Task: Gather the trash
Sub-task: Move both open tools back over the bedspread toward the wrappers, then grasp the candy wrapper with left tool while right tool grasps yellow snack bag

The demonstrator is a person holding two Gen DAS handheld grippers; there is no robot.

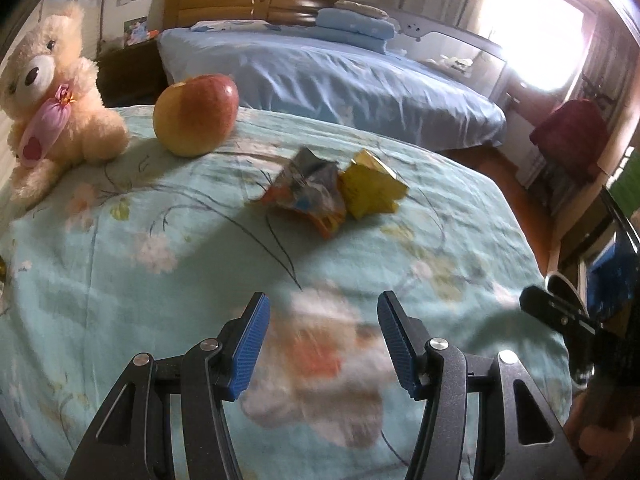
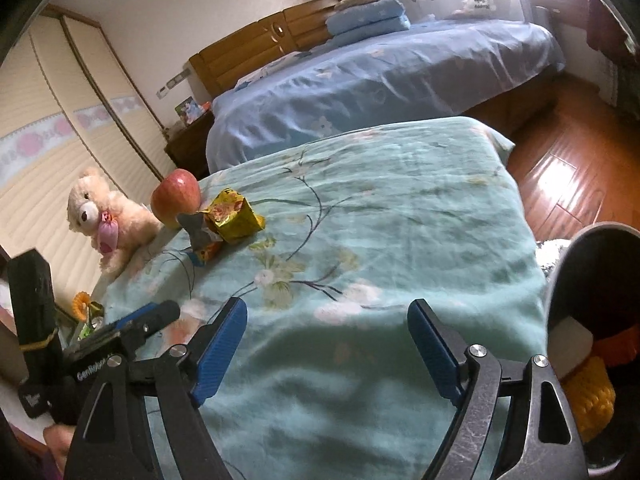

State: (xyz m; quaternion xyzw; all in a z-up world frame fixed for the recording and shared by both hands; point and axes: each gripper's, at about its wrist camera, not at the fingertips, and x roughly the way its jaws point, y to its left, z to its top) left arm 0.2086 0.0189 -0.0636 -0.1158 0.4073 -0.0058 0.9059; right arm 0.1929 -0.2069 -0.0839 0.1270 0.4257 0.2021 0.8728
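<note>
Two pieces of trash lie side by side on a table covered with a light green floral cloth: a crumpled silver and orange snack wrapper and a crumpled yellow wrapper. Both also show in the right wrist view, the snack wrapper left of the yellow one. My left gripper is open and empty, hovering over the cloth short of the wrappers. My right gripper is open and empty, over the near part of the cloth, well right of the wrappers.
A red and yellow apple and a cream teddy bear sit at the far left of the cloth. A dark bin holding a penguin toy stands at the right edge. A blue bed lies behind, wooden floor to the right.
</note>
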